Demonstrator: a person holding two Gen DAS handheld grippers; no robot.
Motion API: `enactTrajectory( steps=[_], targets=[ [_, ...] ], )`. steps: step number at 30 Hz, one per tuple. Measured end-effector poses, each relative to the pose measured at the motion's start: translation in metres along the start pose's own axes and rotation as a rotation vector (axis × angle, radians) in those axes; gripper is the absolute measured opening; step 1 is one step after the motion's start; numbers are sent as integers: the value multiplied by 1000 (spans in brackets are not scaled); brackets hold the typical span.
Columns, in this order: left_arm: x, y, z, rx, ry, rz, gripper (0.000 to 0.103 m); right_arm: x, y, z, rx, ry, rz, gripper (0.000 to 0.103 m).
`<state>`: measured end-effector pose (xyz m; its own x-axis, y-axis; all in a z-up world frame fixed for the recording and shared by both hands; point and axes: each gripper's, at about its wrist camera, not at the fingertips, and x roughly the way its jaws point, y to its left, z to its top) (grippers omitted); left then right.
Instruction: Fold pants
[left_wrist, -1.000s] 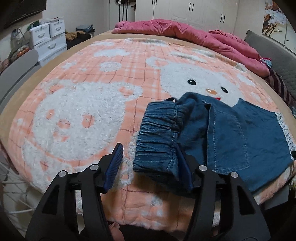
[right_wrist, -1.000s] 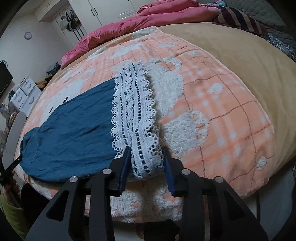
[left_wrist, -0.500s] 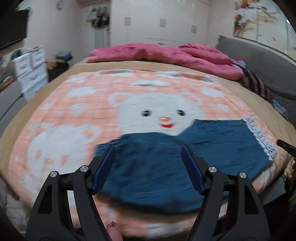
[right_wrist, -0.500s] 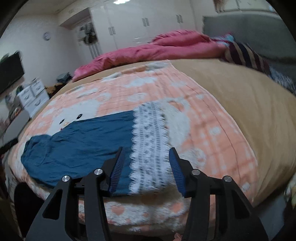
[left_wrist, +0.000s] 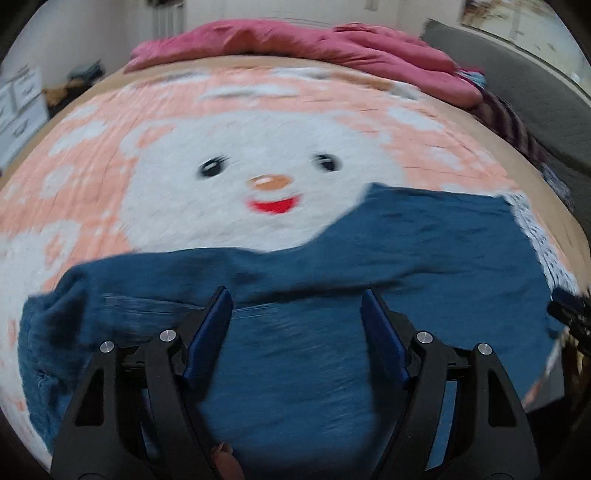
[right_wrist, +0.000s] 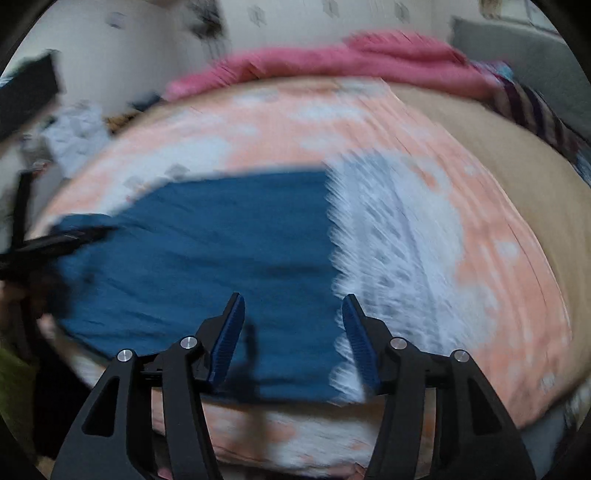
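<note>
I see the pants (left_wrist: 369, 266), soft blue denim, spread flat along the near edge of the bed (left_wrist: 491, 136), on a fluffy peach blanket (left_wrist: 110, 140) with a white bear face. A white lace cuff (right_wrist: 391, 236), openwork and scalloped, finishes the leg end. My left tongs (left_wrist: 296, 321) stand wide apart over the middle of the denim, holding nothing. My right tongs (right_wrist: 293, 325) are also spread and empty, above the seam where denim meets lace. A rumpled pink quilt (left_wrist: 314, 37) lies at the far side. Both views are blurred.
</note>
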<state>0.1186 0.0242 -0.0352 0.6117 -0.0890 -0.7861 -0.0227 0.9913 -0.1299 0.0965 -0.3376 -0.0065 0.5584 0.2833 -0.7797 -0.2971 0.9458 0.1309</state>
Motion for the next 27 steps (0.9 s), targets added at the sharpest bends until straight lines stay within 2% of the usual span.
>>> enactTrajectory(
  steps=[2, 4, 8, 10, 12, 16, 18, 22, 27],
  targets=[
    [-4, 11, -1, -20, -8, -29, 65, -2, -9, 0, 45, -7, 25, 54],
    [-6, 16, -2, -13, -22, 11, 65, -4, -14, -1, 69, -10, 42, 54],
    [-9, 17, -8, 5, -52, 0, 65, -1, -11, -2, 55, -4, 27, 55],
    [-13, 13, -9, 20, -63, -2, 72, -5, -11, -1, 61, -20, 42, 57],
    [-21, 10, -9, 13, -71, -27, 78, -22, -14, -2, 90, -83, 44, 67],
    [-39, -4, -11, 40, -105, -59, 83, -57, -39, -6, 207, -210, 29, 73],
    [-50, -15, -13, 69, -118, -76, 87, -66, -52, -13, 283, -236, 36, 76],
    [-65, -38, -14, 128, -144, -101, 92, -73, -64, -21, 353, -247, 43, 82],
    [-68, -71, -15, 201, -134, -144, 93, -69, -50, -20, 287, -215, 15, 84]
  ],
)
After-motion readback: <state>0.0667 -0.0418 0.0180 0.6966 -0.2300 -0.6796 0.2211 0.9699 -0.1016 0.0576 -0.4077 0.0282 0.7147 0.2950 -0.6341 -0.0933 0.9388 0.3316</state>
